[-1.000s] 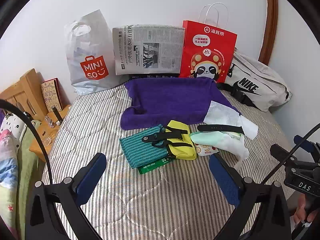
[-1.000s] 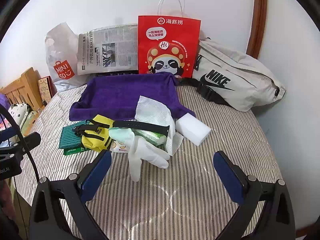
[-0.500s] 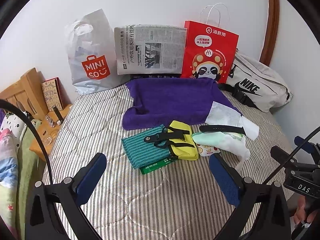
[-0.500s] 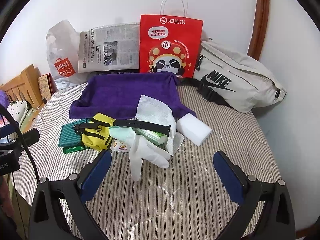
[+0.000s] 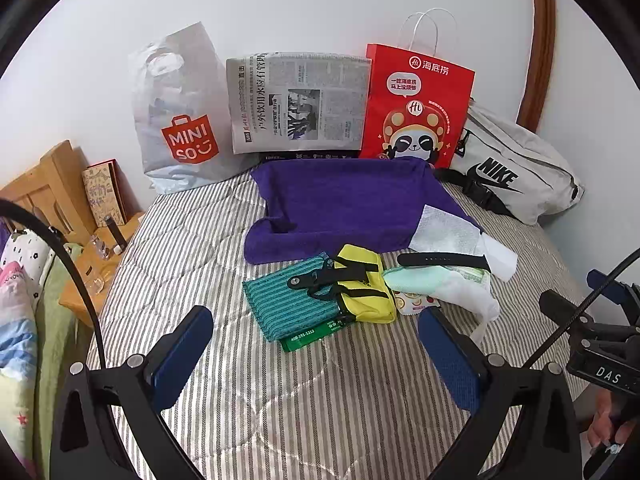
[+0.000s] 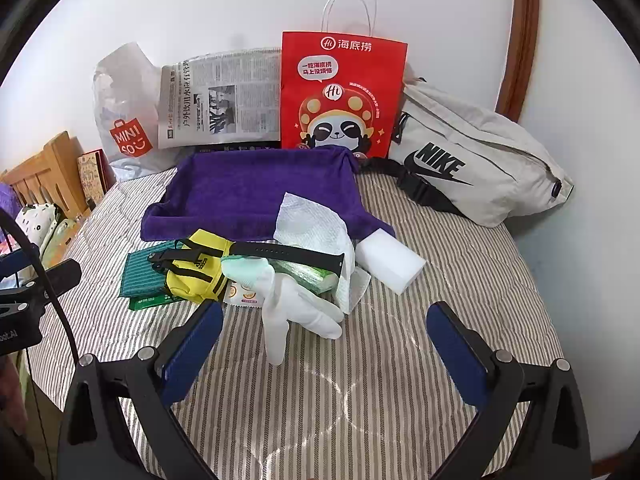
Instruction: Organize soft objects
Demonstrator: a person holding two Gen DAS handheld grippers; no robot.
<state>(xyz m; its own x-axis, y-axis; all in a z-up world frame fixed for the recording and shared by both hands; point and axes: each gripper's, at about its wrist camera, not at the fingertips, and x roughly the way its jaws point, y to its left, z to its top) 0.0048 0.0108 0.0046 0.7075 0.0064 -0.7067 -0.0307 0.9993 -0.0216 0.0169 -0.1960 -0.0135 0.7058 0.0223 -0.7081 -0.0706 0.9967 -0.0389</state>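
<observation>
A pile lies on the striped bed: a teal cloth (image 5: 288, 306), a yellow pouch (image 5: 366, 286) (image 6: 196, 270), a white glove (image 6: 298, 308) (image 5: 460, 292), a black watch strap (image 6: 288, 254), a white tissue (image 6: 310, 226) and a white sponge block (image 6: 390, 266). A purple towel (image 5: 348, 204) (image 6: 256, 190) is spread behind them. My left gripper (image 5: 316, 356) is open and empty in front of the teal cloth. My right gripper (image 6: 324, 350) is open and empty just before the glove.
Against the wall stand a Miniso plastic bag (image 5: 180, 120), a newspaper (image 5: 298, 102), a red paper bag (image 5: 416, 108) and a grey Nike bag (image 6: 476, 168). A wooden bedside stand (image 5: 92, 264) is at the left edge of the bed.
Both grippers have drifted slightly; the objects sit a little lower and nearer in both views. Nothing was picked up or moved.
</observation>
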